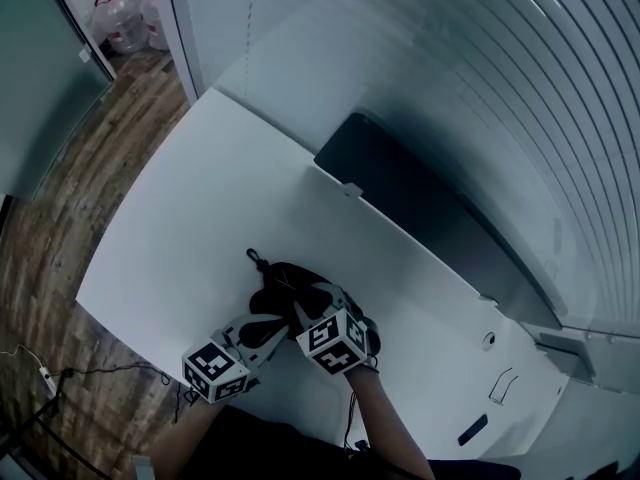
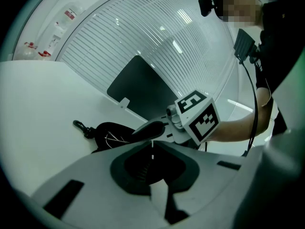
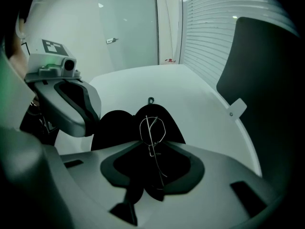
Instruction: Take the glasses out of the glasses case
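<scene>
A black soft glasses case (image 1: 288, 280) with a clip (image 1: 256, 259) lies open on the white table (image 1: 200, 198). Thin wire-framed glasses (image 3: 151, 125) stick up out of it. My right gripper (image 3: 152, 147) points steeply down and its jaws close on the glasses' wire frame just above the case (image 3: 119, 123). My left gripper (image 2: 152, 144) lies low beside the case (image 2: 112, 130), its jaws together on dark ridged case material. In the head view both grippers, left (image 1: 268, 320) and right (image 1: 312, 306), crowd over the case and hide most of it.
A dark panel (image 1: 420, 208) stands along the table's far edge in front of white blinds. Small fittings (image 1: 489, 340) and a dark slot (image 1: 472, 430) sit at the table's right. Wooden floor (image 1: 60, 218) lies past the left edge, with cables (image 1: 90, 373) on it.
</scene>
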{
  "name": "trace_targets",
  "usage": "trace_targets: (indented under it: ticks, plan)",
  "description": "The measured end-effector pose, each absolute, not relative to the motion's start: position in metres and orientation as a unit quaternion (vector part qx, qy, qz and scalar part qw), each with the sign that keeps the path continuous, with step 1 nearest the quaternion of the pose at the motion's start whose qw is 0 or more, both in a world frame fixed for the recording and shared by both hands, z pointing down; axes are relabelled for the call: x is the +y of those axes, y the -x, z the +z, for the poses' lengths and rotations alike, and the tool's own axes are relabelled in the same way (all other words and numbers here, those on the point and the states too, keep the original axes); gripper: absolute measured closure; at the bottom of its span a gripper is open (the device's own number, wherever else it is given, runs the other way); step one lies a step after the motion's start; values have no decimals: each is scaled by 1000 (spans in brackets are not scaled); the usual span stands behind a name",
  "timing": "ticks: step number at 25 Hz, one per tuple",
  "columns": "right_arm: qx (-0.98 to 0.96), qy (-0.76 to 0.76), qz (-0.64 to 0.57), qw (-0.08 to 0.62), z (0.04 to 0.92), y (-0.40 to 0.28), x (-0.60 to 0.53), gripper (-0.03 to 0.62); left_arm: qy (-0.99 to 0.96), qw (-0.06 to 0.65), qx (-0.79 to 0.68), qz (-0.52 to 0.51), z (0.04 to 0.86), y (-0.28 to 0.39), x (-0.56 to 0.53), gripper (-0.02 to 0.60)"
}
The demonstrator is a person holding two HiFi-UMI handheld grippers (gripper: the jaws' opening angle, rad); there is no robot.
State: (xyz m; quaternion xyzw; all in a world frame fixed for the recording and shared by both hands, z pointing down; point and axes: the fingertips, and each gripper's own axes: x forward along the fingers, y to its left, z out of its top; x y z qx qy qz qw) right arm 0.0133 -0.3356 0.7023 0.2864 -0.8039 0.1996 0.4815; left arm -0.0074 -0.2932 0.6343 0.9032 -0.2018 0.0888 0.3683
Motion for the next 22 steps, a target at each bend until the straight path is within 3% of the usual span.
trace_targets:
  ticks: [10, 22]
  plan:
    - [-785, -255, 103, 555, 712, -15, -334, 490, -902, 372, -200, 92, 638, 4, -290, 578]
    - [-767, -254, 70, 585, 716, -17, -334, 510, -899, 376, -203, 94, 639, 3, -288, 578]
